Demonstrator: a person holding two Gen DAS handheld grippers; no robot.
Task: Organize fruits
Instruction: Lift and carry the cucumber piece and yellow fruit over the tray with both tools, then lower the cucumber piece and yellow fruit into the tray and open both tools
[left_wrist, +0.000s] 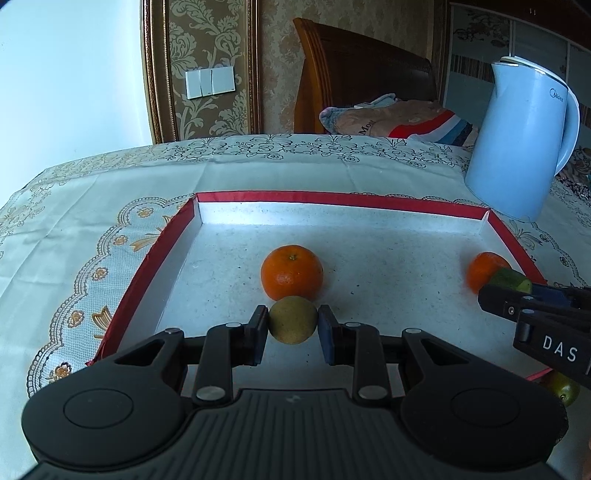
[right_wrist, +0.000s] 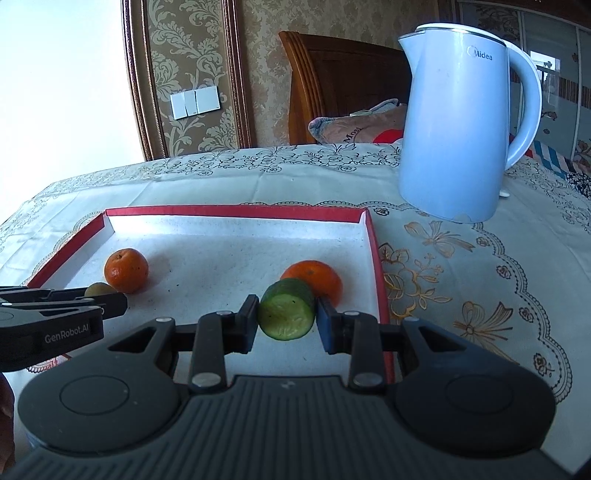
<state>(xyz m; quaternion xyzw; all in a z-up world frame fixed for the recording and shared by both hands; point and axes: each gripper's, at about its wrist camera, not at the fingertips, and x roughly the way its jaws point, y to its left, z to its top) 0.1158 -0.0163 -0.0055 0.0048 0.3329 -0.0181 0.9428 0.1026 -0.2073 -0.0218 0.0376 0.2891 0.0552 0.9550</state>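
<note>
Left gripper (left_wrist: 293, 325) clenched on round, matte, brownish-green fruit (left_wrist: 291, 320) over red-rimmed tray (left_wrist: 155, 254), glossy orange (left_wrist: 291, 272) just behind, right gripper (right_wrist: 286, 318) clenched on cut cucumber cylinder (right_wrist: 286, 314), 2nd orange (right_wrist: 314, 280) behind it, smooth blue kettle (right_wrist: 458, 122) w/ handle on embroidered cloth (right_wrist: 461, 280).

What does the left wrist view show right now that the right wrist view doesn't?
Only the left wrist view shows a greenish-yellow fruit lying outside the tray's near right corner, and the round brownish fruit clamped head-on in the left gripper.

Only the right wrist view shows the cucumber piece's cut face, clamped in the right gripper, and the bare tablecloth right of the tray.

Both show the red-rimmed tray, its two oranges and the blue kettle.
</note>
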